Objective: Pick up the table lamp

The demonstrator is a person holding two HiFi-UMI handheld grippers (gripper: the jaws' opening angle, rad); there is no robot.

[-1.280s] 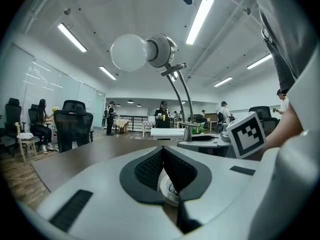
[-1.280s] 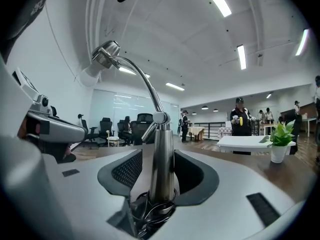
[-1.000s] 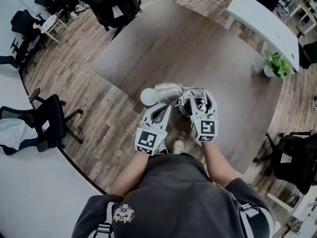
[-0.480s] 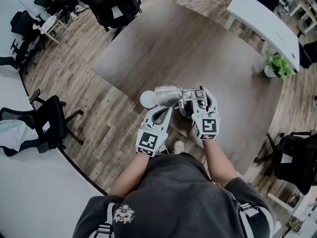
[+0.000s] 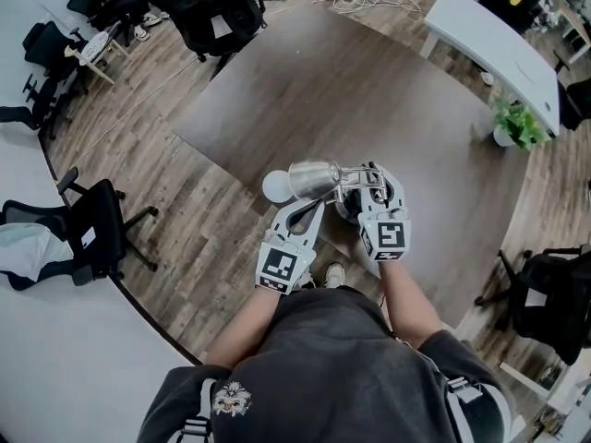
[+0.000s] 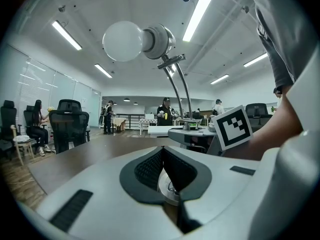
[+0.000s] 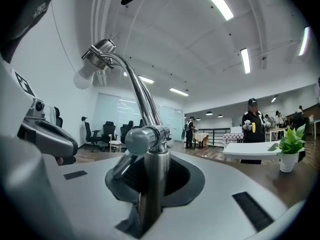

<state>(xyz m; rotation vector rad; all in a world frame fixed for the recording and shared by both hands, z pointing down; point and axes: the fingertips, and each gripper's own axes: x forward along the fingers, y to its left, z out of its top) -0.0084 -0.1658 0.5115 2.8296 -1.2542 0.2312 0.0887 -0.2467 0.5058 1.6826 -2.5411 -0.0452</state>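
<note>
The table lamp stands on the floor in front of me, with a chrome shade (image 5: pixel 314 178), a white bulb (image 5: pixel 275 185) and a dark round base (image 5: pixel 348 205). My right gripper (image 5: pixel 371 185) reaches level over the base. Its jaws have just been closing, and the lamp's chrome post (image 7: pixel 151 184) stands between the pads, which press on it. From the post, thin arms curve up to the shade (image 7: pixel 98 53). My left gripper (image 5: pixel 318 207) lies below the shade, shut, tips together, holding nothing that I can make out. The bulb (image 6: pixel 122 41) hangs above it.
A grey rug (image 5: pixel 351 90) covers the wooden floor ahead. A white table (image 5: pixel 494 40) and a potted plant (image 5: pixel 515 123) stand at the far right. Black office chairs sit at the left (image 5: pixel 92 229) and right (image 5: pixel 545 293). My shoe (image 5: pixel 331 272) is near the lamp.
The right gripper's jaws have narrowed onto the lamp's post. The left gripper and the lamp have stayed where they were.
</note>
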